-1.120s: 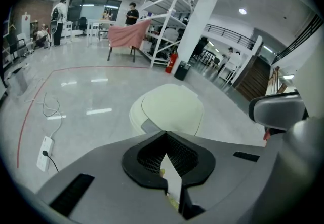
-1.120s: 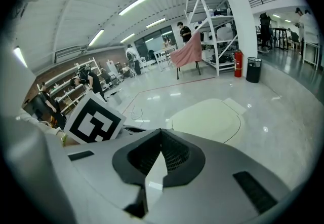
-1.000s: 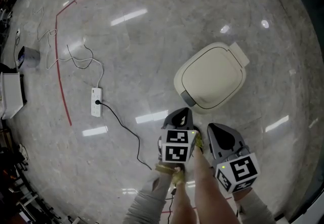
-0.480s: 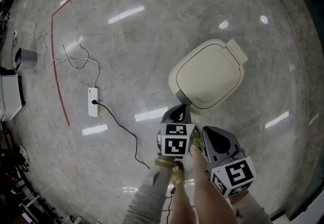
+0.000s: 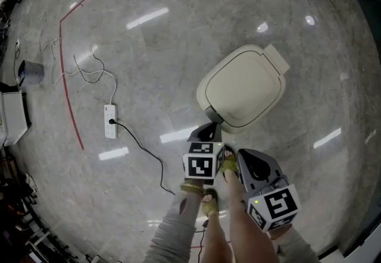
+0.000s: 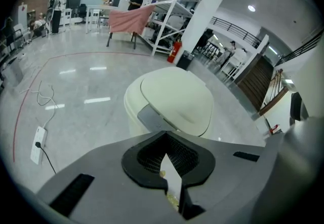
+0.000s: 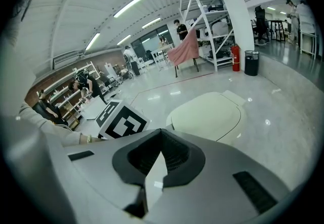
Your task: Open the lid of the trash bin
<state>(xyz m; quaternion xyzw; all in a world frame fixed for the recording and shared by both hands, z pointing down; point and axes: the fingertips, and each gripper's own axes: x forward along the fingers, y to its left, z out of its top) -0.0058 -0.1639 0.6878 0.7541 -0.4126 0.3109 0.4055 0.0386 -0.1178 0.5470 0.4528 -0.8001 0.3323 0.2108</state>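
The left gripper (image 5: 207, 132) has edged up to the grey front catch (image 5: 212, 115) of the trash bin (image 6: 132, 116); the right gripper (image 5: 253, 163) hangs just beside it; both tongs are pinched together, empty; the lid (image 5: 244, 84) lies closed, hiding the inside.

L gripper (image 5: 207, 131) held out low in front, jaws together w/ nothing between. R gripper (image 5: 249, 162) just beside it, a bit nearer the body, jaws likewise closed & empty. Both forearms (image 5: 172, 232) in grey sleeves, side by side.
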